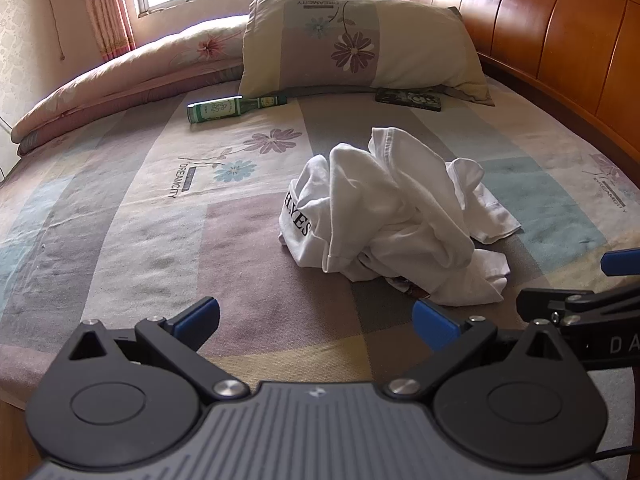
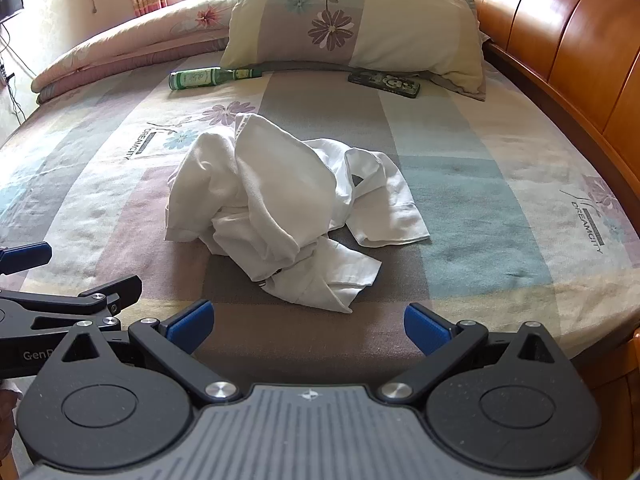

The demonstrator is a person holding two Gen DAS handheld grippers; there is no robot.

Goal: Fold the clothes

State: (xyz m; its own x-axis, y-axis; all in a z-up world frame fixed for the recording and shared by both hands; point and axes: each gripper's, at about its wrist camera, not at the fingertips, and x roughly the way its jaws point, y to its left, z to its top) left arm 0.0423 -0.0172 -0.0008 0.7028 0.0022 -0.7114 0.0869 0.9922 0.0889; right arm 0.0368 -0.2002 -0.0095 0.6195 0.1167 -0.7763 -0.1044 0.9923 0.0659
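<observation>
A white T-shirt lies crumpled in a heap on the bed, with black lettering showing on its left side. The right wrist view has the same T-shirt straight ahead. My left gripper hovers open over the near part of the bed, left of and short of the heap, nothing between its blue pads. My right gripper is open too, just short of the shirt's nearest corner. Each gripper shows at the edge of the other's view: the right gripper and the left gripper.
A patchwork flowered sheet covers the bed. At the head lie a pillow, a green bottle on its side and a dark flat case. A rolled quilt runs along the left; a wooden headboard stands at right.
</observation>
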